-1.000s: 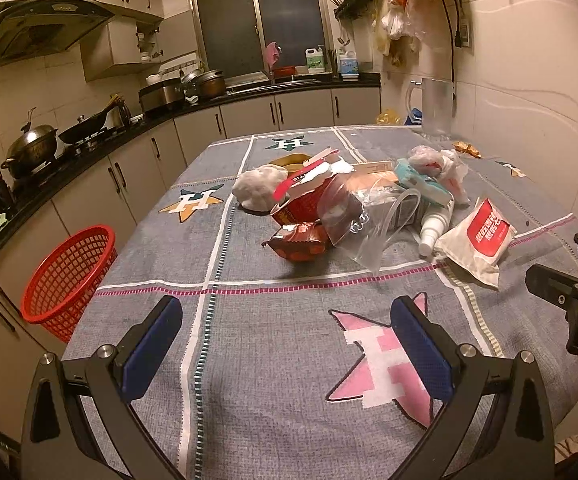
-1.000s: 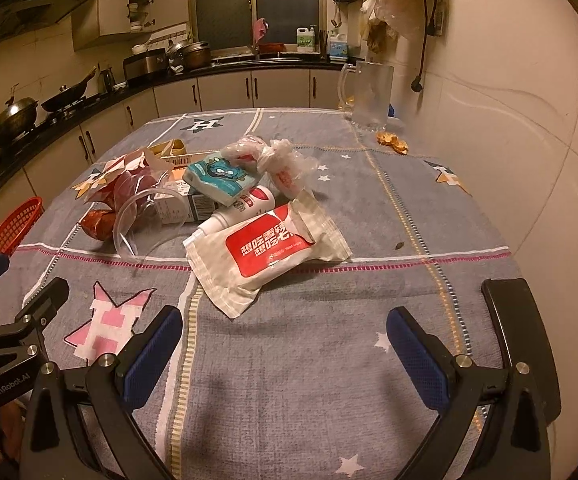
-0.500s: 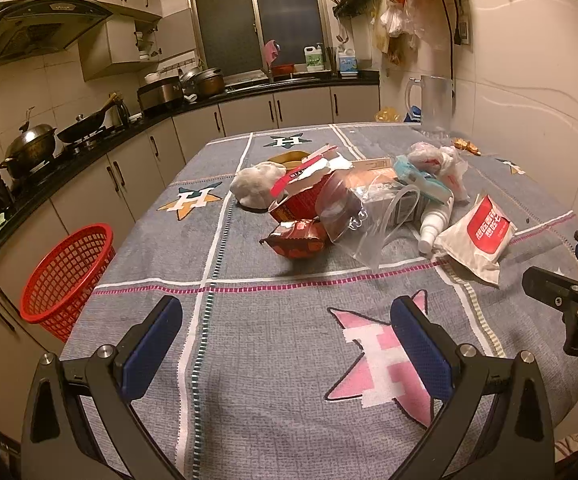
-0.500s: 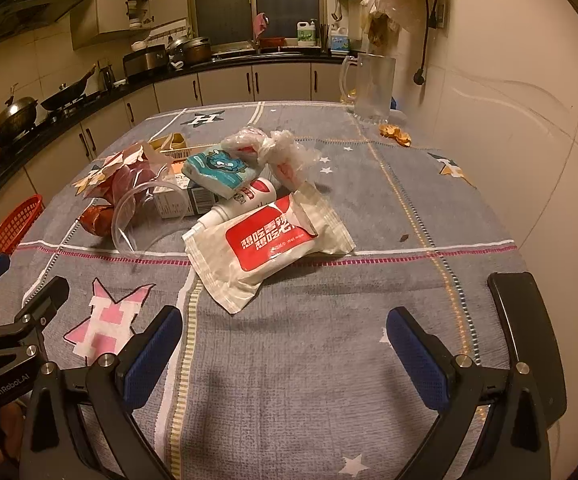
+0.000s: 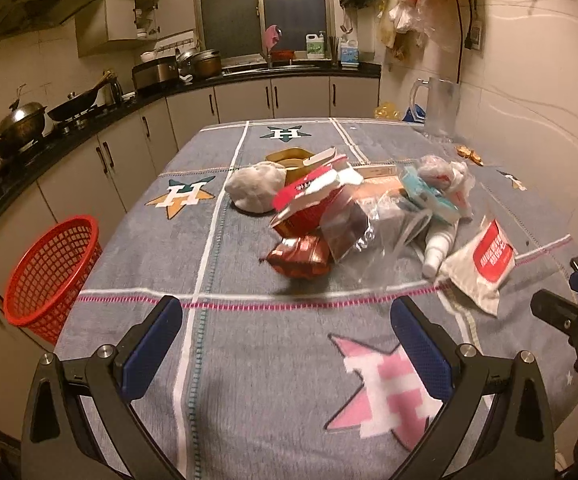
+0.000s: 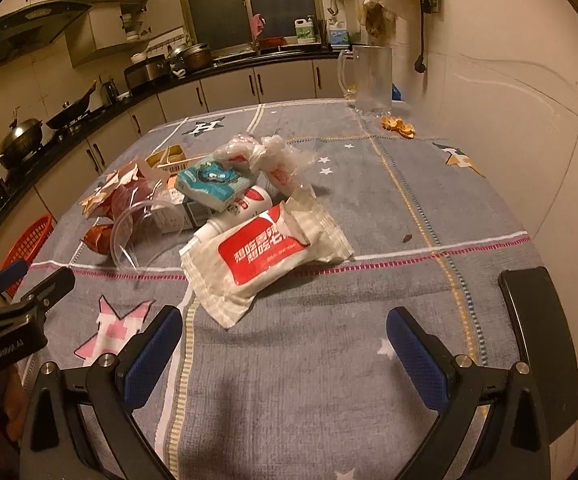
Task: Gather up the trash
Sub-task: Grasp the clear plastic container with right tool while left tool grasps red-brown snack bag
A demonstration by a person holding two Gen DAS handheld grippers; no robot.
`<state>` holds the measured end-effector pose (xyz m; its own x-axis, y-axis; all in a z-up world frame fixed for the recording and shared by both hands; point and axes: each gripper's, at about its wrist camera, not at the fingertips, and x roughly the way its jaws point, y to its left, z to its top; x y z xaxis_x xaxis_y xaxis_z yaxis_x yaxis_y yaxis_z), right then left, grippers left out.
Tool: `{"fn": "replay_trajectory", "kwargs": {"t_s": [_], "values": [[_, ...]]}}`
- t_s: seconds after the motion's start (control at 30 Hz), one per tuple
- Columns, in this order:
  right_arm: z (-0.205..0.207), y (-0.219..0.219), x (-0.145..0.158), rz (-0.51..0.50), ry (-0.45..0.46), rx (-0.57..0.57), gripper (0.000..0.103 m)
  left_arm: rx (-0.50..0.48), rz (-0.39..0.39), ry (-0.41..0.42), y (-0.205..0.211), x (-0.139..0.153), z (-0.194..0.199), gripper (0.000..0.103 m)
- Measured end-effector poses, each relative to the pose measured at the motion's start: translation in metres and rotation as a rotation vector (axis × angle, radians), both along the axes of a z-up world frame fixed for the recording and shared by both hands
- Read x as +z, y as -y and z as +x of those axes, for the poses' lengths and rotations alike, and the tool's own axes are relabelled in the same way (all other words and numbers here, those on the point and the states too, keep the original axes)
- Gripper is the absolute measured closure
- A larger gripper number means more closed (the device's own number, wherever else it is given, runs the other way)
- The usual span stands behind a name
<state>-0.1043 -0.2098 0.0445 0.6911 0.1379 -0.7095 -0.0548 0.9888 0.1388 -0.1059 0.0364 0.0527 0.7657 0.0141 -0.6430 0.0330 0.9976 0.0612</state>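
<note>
left gripper [image 5: 287, 326] held low and level over the near part of the tablecloth [image 5: 249, 380], jaws spread wide, gripping nothing. right gripper [image 6: 285, 334] likewise low, level, gaping, empty, just short of the white-and-red packet [image 6: 265, 252]. trash pile [image 5: 353, 212] heaped mid-table, well ahead of both. red basket [image 5: 49, 272] off the table's left edge, on the floor side.

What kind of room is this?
Most likely a home kitchen: a wok and lidded pot sit on the stove under a range hood, cabinets line the walls, and a table holds food wrappers.
</note>
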Motion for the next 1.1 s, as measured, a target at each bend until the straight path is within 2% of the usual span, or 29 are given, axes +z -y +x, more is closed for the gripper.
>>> {"fn": "replay_trajectory", "kwargs": {"t_s": [0.13,0.2,0.27,0.3,0.37,0.43,0.6,0.67,0.77,0.9,0.97,1.03,1.1], "values": [[0.005,-0.007,0.01,0.033,0.026,0.074,0.001,-0.024,-0.024,-0.037,0.002,0.002,0.016,0.0],[0.008,-0.016,0.017,0.034,0.053,0.132,0.005,-0.004,-0.021,-0.052,-0.003,0.002,0.025,0.0],[0.013,-0.027,0.021,0.009,0.069,0.194,0.02,0.014,-0.04,-0.06,-0.014,0.002,0.03,0.0],[0.017,-0.035,0.022,-0.019,0.075,0.23,0.023,0.019,-0.048,-0.065,-0.019,0.002,0.032,0.0],[0.025,-0.047,0.022,-0.046,0.072,0.288,0.036,0.028,-0.052,-0.075,-0.027,0.002,0.036,0.001],[0.039,-0.06,0.02,-0.065,0.061,0.358,0.045,0.013,-0.058,-0.09,-0.031,0.001,0.04,0.005],[0.066,-0.088,0.008,-0.229,0.069,0.478,0.055,-0.031,-0.055,-0.123,-0.032,-0.003,0.05,0.025],[0.074,-0.093,0.005,-0.281,0.083,0.507,0.056,-0.049,-0.067,-0.137,-0.033,-0.007,0.054,0.027],[0.084,-0.104,0.0,-0.359,0.099,0.55,0.067,-0.072,-0.111,-0.165,-0.036,-0.01,0.06,0.027],[0.086,-0.12,-0.003,-0.421,0.138,0.598,0.071,-0.086,-0.159,-0.199,-0.039,-0.011,0.066,0.026],[0.085,-0.125,-0.005,-0.43,0.151,0.627,0.097,-0.088,-0.163,-0.208,-0.038,-0.013,0.068,0.026],[0.085,-0.127,-0.007,-0.439,0.159,0.632,0.098,-0.085,-0.157,-0.215,-0.035,-0.015,0.069,0.026],[0.084,-0.121,-0.004,-0.404,0.169,0.627,0.098,-0.096,-0.164,-0.219,-0.034,-0.015,0.069,0.026]]}}
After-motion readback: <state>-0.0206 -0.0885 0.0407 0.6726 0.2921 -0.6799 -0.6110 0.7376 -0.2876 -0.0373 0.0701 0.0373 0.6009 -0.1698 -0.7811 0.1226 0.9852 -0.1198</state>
